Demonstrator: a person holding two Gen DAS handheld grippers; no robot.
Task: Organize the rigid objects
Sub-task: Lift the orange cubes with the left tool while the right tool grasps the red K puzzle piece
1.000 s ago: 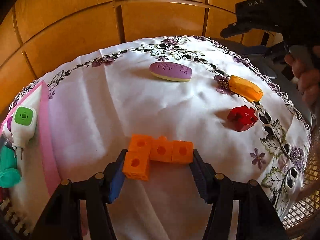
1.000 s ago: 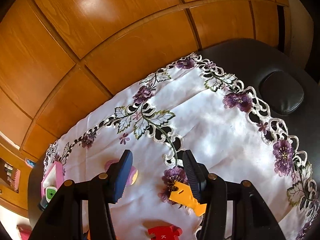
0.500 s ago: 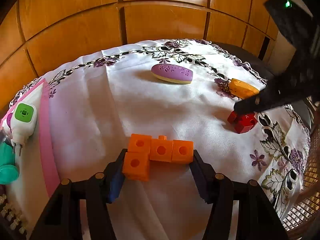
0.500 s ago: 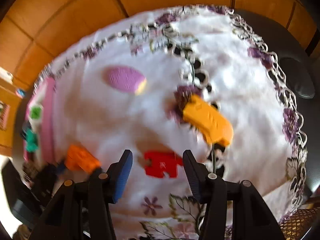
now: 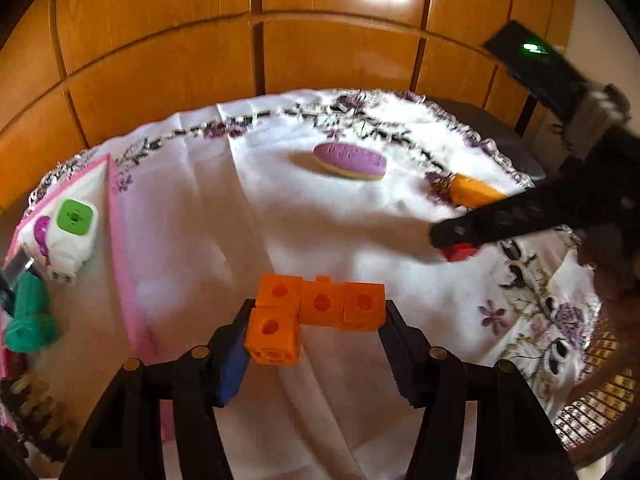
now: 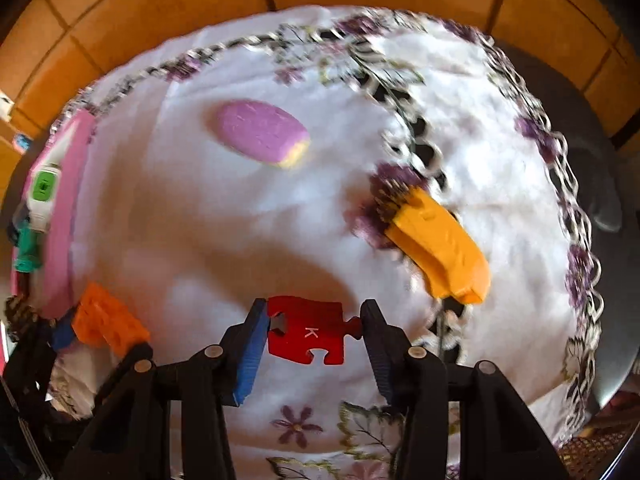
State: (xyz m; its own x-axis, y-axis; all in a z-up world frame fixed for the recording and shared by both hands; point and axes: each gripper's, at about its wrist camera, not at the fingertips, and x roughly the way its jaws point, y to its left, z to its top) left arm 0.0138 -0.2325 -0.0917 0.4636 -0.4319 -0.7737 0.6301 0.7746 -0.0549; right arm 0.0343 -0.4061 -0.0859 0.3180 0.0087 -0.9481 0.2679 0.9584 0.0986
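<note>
My left gripper (image 5: pixel 316 314) is shut on an L-shaped cluster of orange cubes (image 5: pixel 320 304), one pad on each end, just above the white embroidered cloth (image 5: pixel 320 220). In the right wrist view my right gripper (image 6: pixel 313 322) points steeply down at a red puzzle piece marked K (image 6: pixel 308 330). Its jaws are closing, and both pads touch the piece's ends. The left wrist view shows the right gripper's dark finger (image 5: pixel 480 228) over the red piece (image 5: pixel 460 251).
A purple oval bar (image 5: pixel 350 160) and an orange-yellow wedge (image 6: pixel 440 248) lie farther back on the cloth. At the left, a pink tray (image 5: pixel 120 240) holds a white-and-green gadget (image 5: pixel 74 232) and a teal item (image 5: pixel 28 320). Wooden panels stand behind.
My right gripper swung down from facing the wall onto the red puzzle piece, and its jaws narrowed around it. The left gripper rose slightly with the orange cubes.
</note>
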